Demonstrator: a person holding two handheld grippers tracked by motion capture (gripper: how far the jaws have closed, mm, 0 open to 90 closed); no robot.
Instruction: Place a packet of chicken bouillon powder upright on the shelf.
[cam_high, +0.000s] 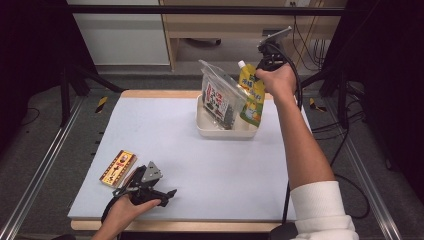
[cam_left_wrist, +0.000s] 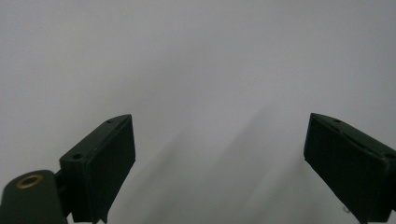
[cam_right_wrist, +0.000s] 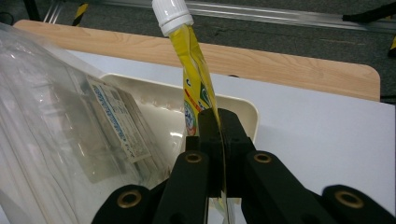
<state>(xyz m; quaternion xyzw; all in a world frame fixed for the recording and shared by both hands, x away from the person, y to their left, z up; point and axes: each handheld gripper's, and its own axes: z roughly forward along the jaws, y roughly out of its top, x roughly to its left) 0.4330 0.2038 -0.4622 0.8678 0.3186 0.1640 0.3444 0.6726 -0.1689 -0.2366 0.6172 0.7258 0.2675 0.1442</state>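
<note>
Near the person, at the bottom of the high view, the left gripper (cam_high: 169, 192) sits low on the table (cam_high: 150, 130) w/ its jaws spread wide. In the left gripper view there's nothing btwn them, just plain grey top. A small flat snack box (cam_high: 118, 168) lies just beside it, to the left.

Farther out, the right gripper (cam_high: 261, 70) is up over the tray (cam_high: 227, 132). Its jaws are pressed tight together, pinching the yellow pouch (cam_right_wrist: 195, 84) by its flat side. In the right gripper view the white cap (cam_right_wrist: 172, 15) points up and away from the jaws, so the pouch's long way runs from the grip up to the cap. In the high view the pouch hangs down from the hand, bottom end at the right side of the tray, maybe just touching inside; can't tell for sure.

The thing that matters most: the pouch is on the right of the clear bag (cam_high: 220, 95), which already stands leaning in the tray. So the pouch should prob. go straight down into the free bit beside the bag. The right hand is the one there; the left is well apart, at the near edge.

The table has a pale grey mat on a wood board. Past it: grey floor, metal rails at both sides, black stands w/ cables, and a light wood cabinet at the back.
</note>
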